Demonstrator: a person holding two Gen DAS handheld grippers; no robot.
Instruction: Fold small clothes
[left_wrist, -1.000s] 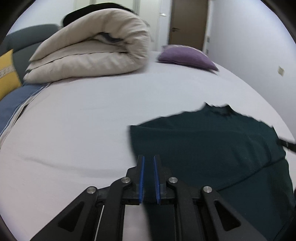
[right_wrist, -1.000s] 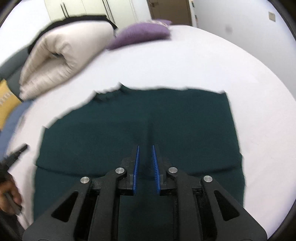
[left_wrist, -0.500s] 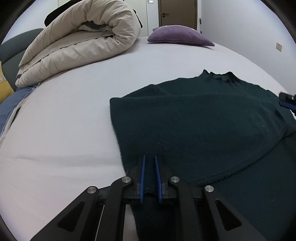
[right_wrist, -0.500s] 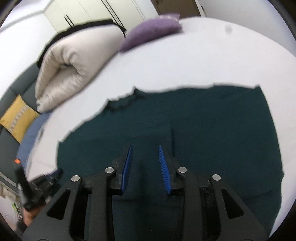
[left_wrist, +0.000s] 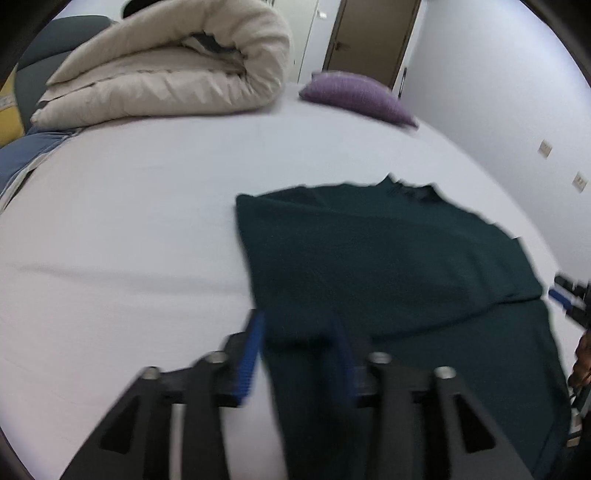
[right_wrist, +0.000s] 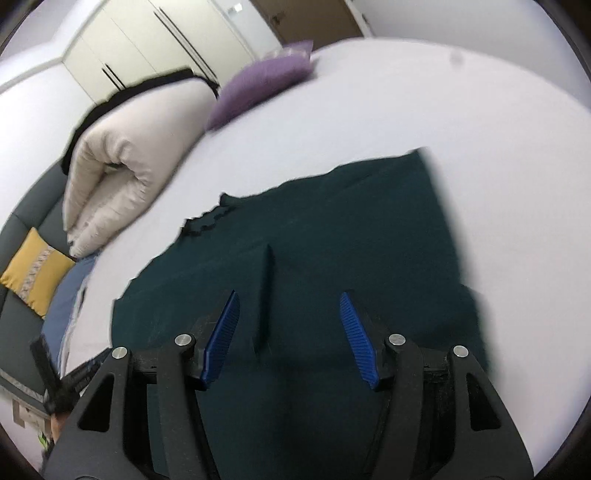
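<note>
A dark green knit sweater (left_wrist: 388, 266) lies flat on the white bed, folded over on itself, its collar toward the far side. It also shows in the right wrist view (right_wrist: 332, 251), with a small raised crease in the middle. My left gripper (left_wrist: 295, 350) is open just above the sweater's near left edge and holds nothing. My right gripper (right_wrist: 290, 332) is open wide above the sweater's near part and holds nothing. The right gripper's blue tip shows at the right edge of the left wrist view (left_wrist: 565, 299).
A rolled cream duvet (left_wrist: 166, 74) lies at the far left of the white bed (left_wrist: 129, 221). A purple pillow (left_wrist: 358, 96) lies at the far side. A yellow cushion (right_wrist: 33, 277) sits on a grey sofa at the left. A wall is on the right.
Both grippers have opened and let go of the sweater. They have lifted and drawn back a little. The folded sweater now lies flat on the bed.
</note>
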